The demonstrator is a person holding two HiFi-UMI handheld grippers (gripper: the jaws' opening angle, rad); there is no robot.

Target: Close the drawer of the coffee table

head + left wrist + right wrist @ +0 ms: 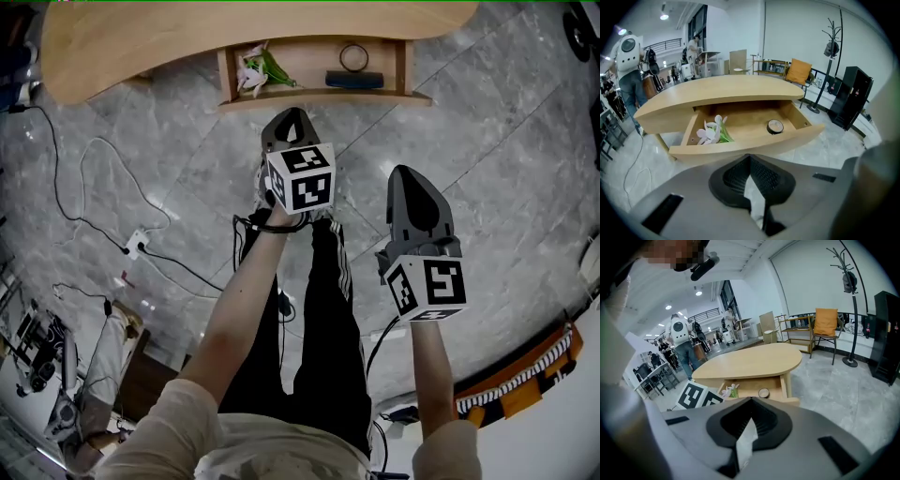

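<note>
One table (141, 47), one drawer (319, 98), two claws (292, 114) (410, 173)

The light wooden coffee table with a rounded, oval-like top (234, 28) stands on a grey marbled tile floor (487, 141). Its shallow light wooden drawer (319, 98) is open, pulled well out from under the top's long edge and sitting level, its gently curved front panel facing away from the table

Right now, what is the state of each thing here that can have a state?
Drawer: open, pulled out of the coffee table.
Left gripper: shut, empty, pointing at the drawer.
Right gripper: shut, empty.
Flowers: lying inside the drawer.
</note>
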